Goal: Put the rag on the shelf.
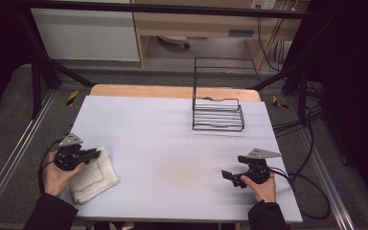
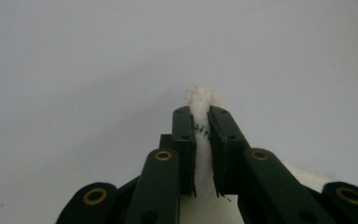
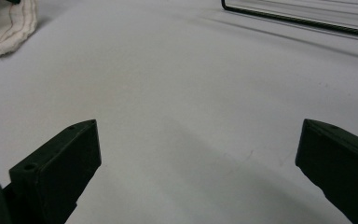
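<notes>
We see a pale grey table (image 1: 172, 143) with a strip of bare wood (image 1: 139, 91) along its far edge, and grey matting (image 1: 9, 120) on the floor at both sides. A black metal frame (image 1: 172, 8) stands around the table, with yellow-and-black tape marks (image 1: 72, 97) near its two far corners. Behind it we make out a white cabinet (image 1: 86, 33) beside a wooden desk (image 1: 196, 24), and black cables (image 1: 311, 143) trail over the floor to the right.
</notes>
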A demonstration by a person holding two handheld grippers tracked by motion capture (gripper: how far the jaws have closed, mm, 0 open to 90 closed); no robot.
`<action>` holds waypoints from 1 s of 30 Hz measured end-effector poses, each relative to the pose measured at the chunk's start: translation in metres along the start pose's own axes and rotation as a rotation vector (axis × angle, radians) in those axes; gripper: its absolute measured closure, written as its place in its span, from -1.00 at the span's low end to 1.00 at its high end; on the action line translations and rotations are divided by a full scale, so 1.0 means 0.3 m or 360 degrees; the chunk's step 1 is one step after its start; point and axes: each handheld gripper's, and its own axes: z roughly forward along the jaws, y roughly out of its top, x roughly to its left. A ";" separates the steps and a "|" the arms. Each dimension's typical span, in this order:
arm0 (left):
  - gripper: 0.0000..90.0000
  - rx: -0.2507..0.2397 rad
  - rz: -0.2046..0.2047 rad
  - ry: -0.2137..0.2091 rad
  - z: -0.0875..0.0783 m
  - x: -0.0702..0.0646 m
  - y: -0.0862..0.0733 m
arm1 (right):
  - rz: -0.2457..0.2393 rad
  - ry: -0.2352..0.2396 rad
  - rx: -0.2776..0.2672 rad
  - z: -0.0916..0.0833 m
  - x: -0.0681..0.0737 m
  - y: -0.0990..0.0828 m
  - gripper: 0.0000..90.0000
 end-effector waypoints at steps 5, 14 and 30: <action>0.80 -0.0008 0.0041 -0.0048 0.025 -0.024 0.029 | 0.0004 -0.0003 0.0004 0.002 0.001 0.000 -0.99; 0.80 0.0010 0.0176 -0.0163 0.097 -0.118 0.092 | 0.0001 -0.0009 -0.0005 0.004 0.001 0.000 -0.99; 0.80 0.0074 0.0347 -0.0335 0.227 -0.275 0.170 | 0.0005 -0.0014 -0.0012 0.008 0.002 0.000 -0.99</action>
